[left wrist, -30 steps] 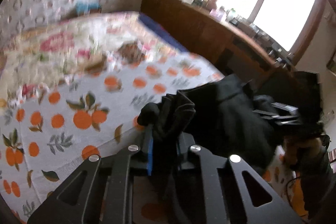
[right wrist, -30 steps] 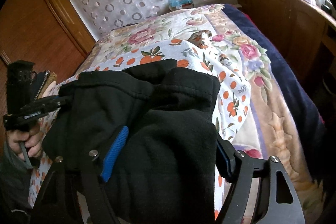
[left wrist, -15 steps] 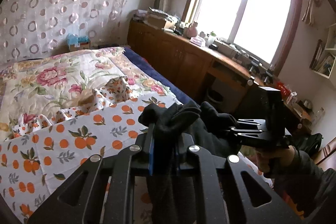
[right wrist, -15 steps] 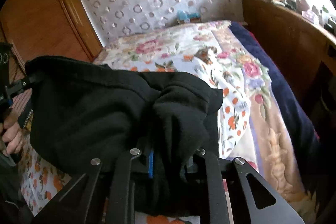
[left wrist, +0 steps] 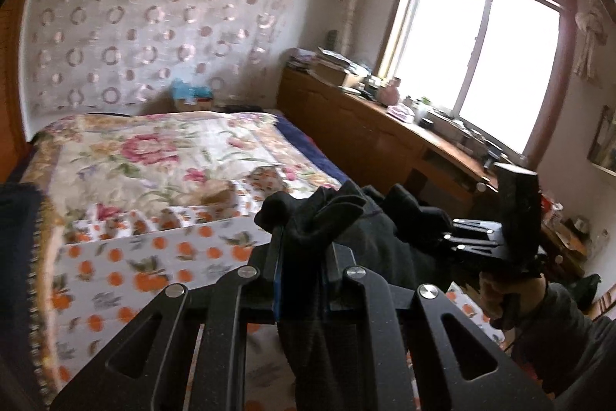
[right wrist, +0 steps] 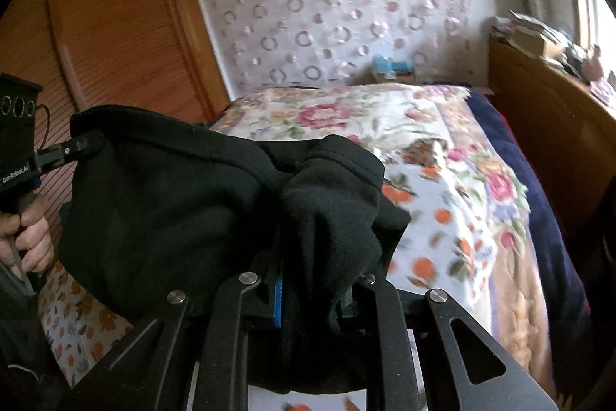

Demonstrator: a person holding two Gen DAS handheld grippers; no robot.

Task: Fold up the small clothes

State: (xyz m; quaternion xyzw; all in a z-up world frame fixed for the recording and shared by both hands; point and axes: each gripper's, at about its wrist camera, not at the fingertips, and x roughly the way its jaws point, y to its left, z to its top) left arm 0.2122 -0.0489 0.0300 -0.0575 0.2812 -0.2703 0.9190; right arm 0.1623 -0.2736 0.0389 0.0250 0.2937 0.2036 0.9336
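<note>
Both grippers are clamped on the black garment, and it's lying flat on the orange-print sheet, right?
Not quite. The left gripper and right gripper are both clamped on the black garment, but it is not lying flat. The right wrist view shows it held up, bunched between them, above the orange-print sheet.

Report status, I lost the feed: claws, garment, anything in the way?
Left claw shut on black garment. Right claw shut on it too. Garment held up above the bed. Nothing in the way.
</note>
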